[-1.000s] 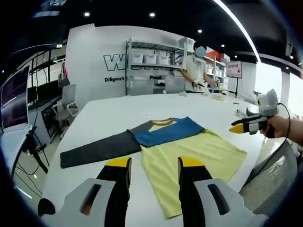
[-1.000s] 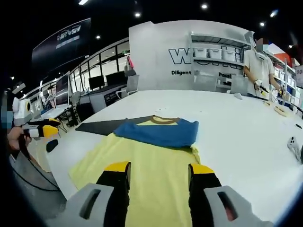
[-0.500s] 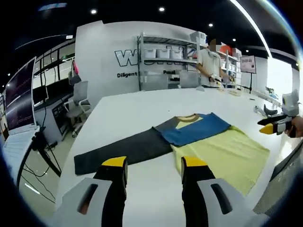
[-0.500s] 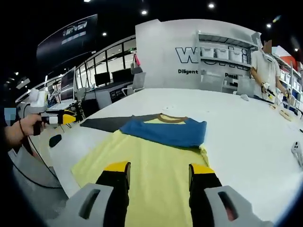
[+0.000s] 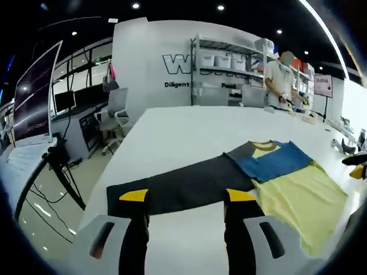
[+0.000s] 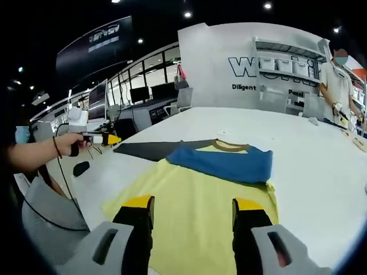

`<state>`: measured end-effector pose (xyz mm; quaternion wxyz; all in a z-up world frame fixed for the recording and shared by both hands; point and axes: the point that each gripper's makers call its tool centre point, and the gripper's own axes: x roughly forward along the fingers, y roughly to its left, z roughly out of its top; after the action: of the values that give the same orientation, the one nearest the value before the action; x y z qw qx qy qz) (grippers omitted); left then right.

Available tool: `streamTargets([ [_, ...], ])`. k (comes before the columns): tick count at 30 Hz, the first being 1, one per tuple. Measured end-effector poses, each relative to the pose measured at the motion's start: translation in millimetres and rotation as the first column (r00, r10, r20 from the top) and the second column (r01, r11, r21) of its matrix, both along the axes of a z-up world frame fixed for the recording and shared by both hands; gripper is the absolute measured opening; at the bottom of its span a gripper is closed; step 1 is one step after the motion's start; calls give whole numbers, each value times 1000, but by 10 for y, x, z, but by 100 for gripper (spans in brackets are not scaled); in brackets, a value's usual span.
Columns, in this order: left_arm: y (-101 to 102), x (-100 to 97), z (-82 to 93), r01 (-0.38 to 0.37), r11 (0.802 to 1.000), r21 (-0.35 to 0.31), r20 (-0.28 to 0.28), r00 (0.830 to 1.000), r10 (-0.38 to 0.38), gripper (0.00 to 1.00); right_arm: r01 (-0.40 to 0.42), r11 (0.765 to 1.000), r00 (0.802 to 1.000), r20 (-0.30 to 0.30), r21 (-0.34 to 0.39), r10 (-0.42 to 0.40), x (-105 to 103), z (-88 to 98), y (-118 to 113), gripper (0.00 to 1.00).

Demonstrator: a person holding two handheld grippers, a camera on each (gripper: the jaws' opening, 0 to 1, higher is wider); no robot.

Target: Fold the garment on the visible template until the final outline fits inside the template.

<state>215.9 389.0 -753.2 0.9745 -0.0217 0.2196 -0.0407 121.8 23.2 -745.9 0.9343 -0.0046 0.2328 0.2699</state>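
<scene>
The long dark-grey sleeve (image 5: 183, 186) lies stretched flat on the white table (image 5: 172, 129), with the left gripper (image 5: 181, 197) wide open just above it. The blue sleeve (image 6: 223, 163) is already folded over the yellow shirt body (image 6: 195, 197); the right gripper (image 6: 192, 205) hovers open there. Next, likely, comes pinching the grey cuff and folding inward; no template outline is discernible.
</scene>
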Motion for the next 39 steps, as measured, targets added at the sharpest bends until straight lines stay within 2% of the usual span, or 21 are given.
streamTargets([
  [1, 63, 59, -24, -6, 1000, 8, 0, 1000, 6, 46, -5, 1000, 1000, -3, 1, 5, -5, 1, 20, 52],
  [3, 141, 92, -60, -3, 997, 75, -22, 1000, 4, 46, -25, 1000, 1000, -4, -6, 24, -21, -2, 66, 53],
  [6, 191, 183, -66, -8, 998, 64, -5, 1000, 8, 45, -42, 999, 999, -6, -11, 42, -38, -13, 111, 53],
  [10, 338, 279, -170, -29, 996, 90, -19, 999, 31, 47, -53, 999, 999, -9, 2, 53, -38, -23, 145, 54],
  [11, 451, 302, -263, -66, 993, 100, -40, 997, 70, 48, -60, 998, 998, -15, 13, 61, -38, -25, 163, 55],
  [13, 543, 333, -367, -103, 994, 48, -64, 992, 106, 48, -71, 997, 997, -9, 9, 71, -38, -17, 172, 55],
  [16, 681, 425, -398, -115, 990, 78, -37, 992, 118, 47, -71, 997, 997, -8, 13, 71, -38, -5, 171, 55],
  [22, 878, 479, -557, -155, 985, 71, -72, 985, 160, 47, -74, 997, 997, -36, 26, 75, -63, -55, 199, 59],
  [26, 954, 507, -646, -178, 983, 49, -85, 980, 182, 47, -90, 996, 995, -41, 2, 90, -92, -99, 238, 60],
  [32, 1030, 524, -776, -196, 980, 43, -106, 974, 200, 45, -111, 994, 993, -49, 5, 112, -140, -119, 286, 61],
  [39, 1084, 545, -804, -212, 977, 23, -98, 972, 213, 40, -144, 990, 989, -46, 2, 143, -194, -120, 344, 64],
])
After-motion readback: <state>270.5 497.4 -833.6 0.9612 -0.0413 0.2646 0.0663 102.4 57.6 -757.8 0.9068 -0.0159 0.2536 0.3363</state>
